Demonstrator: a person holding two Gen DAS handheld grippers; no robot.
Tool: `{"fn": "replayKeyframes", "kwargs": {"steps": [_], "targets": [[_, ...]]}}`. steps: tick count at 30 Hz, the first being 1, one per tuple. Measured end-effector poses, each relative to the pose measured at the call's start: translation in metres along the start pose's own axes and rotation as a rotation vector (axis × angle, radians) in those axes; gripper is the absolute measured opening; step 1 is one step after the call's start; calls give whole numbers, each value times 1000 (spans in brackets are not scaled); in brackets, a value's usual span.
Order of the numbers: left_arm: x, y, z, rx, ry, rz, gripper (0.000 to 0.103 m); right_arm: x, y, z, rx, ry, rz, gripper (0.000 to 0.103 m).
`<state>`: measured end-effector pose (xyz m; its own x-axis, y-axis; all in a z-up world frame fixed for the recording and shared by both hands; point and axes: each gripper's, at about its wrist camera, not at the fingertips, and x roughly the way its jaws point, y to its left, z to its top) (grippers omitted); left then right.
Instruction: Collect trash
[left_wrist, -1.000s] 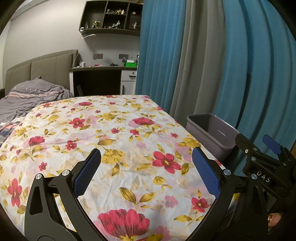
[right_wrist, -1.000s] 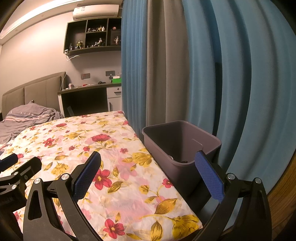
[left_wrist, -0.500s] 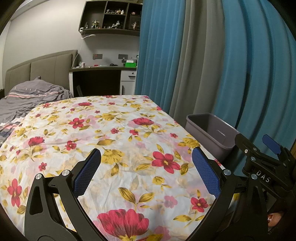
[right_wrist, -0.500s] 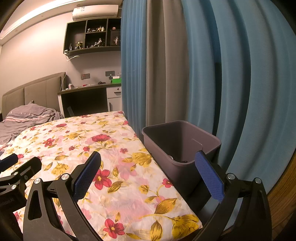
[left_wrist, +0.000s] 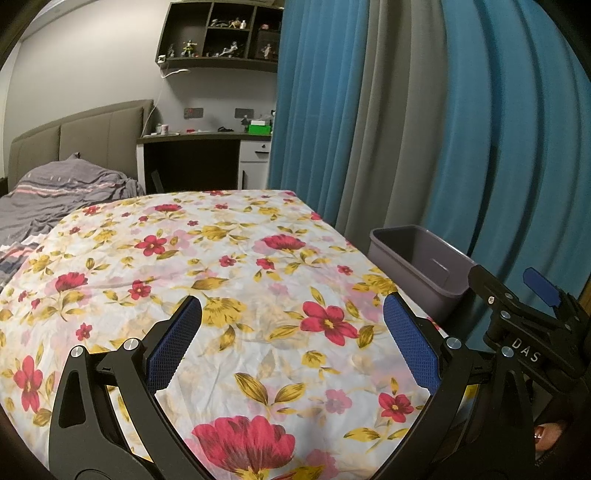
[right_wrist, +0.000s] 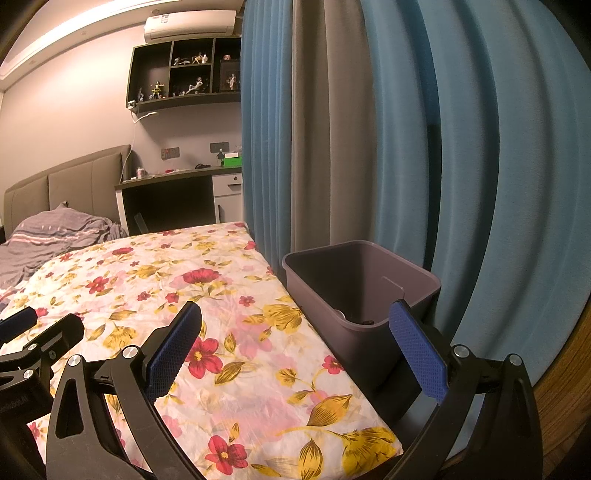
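Blue-padded left gripper (left_wrist: 291, 343) and right gripper (right_wrist: 295, 343) hover spread and empty; no trash visible on the floral sheet (left_wrist: 240, 258), so collection into the bin (right_wrist: 369, 332) appears complete.

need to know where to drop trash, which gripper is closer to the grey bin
The right gripper: the grey bin sits just past its right finger. From the left gripper, which is over the floral sheet, the bin lies farther off.
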<state>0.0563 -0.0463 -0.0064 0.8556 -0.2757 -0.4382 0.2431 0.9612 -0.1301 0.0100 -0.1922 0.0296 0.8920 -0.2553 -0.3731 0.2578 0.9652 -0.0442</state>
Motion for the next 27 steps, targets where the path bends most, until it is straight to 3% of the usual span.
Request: {"fn": "replayKeyframes", "kwargs": {"steps": [27], "targets": [[1,-4,1,4,-1,-13,97,0,-2,1,5,1,2,98]]}}
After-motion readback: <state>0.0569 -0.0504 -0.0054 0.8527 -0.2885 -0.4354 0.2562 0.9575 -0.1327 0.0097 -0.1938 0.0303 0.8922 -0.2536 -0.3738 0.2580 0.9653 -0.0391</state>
